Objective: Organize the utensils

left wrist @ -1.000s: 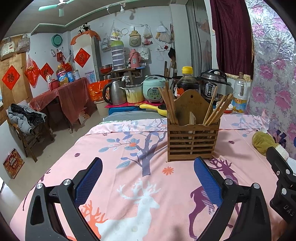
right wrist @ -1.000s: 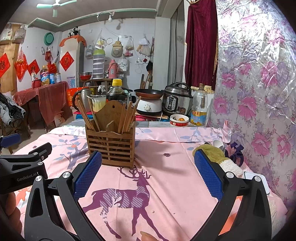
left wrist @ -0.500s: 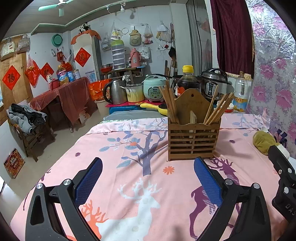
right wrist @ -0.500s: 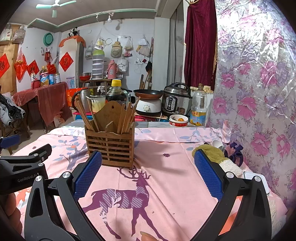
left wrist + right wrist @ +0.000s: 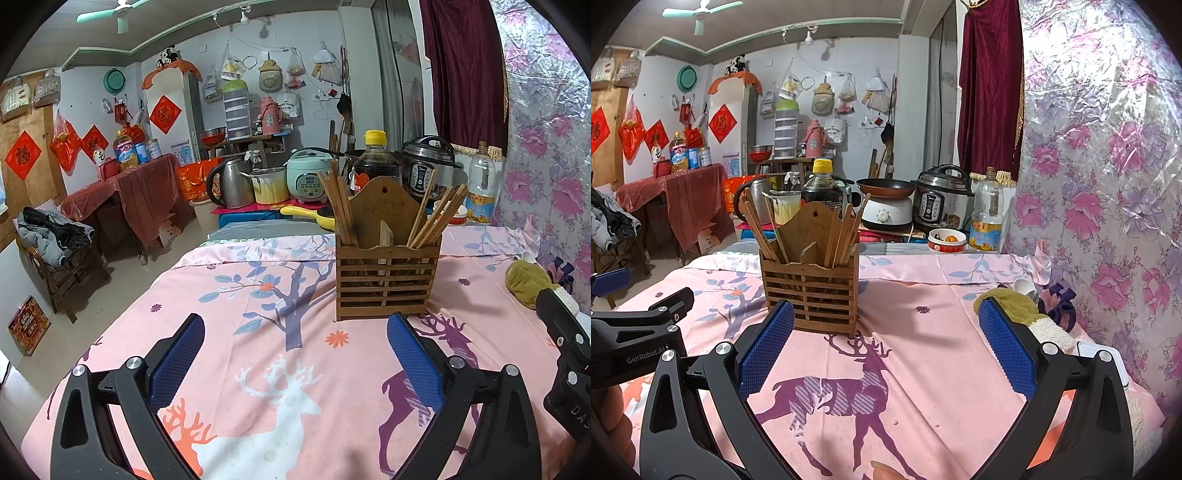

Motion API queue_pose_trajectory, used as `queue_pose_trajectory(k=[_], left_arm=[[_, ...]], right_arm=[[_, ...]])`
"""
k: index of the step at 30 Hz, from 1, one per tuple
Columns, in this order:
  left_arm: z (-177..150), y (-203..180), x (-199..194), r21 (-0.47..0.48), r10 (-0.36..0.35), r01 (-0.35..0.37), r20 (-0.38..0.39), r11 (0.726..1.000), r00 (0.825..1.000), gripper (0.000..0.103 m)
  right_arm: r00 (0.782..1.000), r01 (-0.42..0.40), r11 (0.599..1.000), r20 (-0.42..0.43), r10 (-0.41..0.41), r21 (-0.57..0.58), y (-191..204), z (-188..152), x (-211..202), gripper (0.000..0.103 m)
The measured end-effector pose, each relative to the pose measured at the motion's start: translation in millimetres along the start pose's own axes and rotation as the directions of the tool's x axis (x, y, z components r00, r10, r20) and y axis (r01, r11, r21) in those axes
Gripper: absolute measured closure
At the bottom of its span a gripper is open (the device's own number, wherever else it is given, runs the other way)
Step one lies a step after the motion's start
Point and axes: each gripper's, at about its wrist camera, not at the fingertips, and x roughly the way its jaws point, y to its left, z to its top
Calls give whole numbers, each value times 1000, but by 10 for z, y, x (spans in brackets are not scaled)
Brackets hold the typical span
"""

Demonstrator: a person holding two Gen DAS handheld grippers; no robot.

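A slatted wooden utensil holder point(image 5: 386, 278) stands upright on the pink deer-print cloth point(image 5: 258, 332). Several wooden chopsticks point(image 5: 432, 218) lean in its left and right compartments. It also shows in the right wrist view point(image 5: 810, 291) with its chopsticks point(image 5: 842, 232). My left gripper point(image 5: 295, 354) is open and empty, low over the cloth, short of the holder. My right gripper point(image 5: 886, 343) is open and empty, with the holder just beyond its left finger.
A green plush toy point(image 5: 1015, 306) and a white spoon point(image 5: 1025, 288) lie at the cloth's right side by the flowered wall covering point(image 5: 1108, 184). Behind the table stand a soy sauce bottle point(image 5: 375, 162), cookers point(image 5: 942, 199) and an oil bottle point(image 5: 986, 218).
Both grippers have stayed open and nearly still. The holder sits slightly nearer in the right wrist view.
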Motion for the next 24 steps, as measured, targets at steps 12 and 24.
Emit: queue_pose_trajectory(k=[12,24], left_arm=[[-11,23,8,5,-1,1,-1,1000,1000,6],[-9,12,-14,6,-4,4,1,1000,1000,6]], right_arm=[[1000,-1,1000,0,1,1,-3,1,0,6],[1000,0,1000,1,0,1,-10,-9,5,6]])
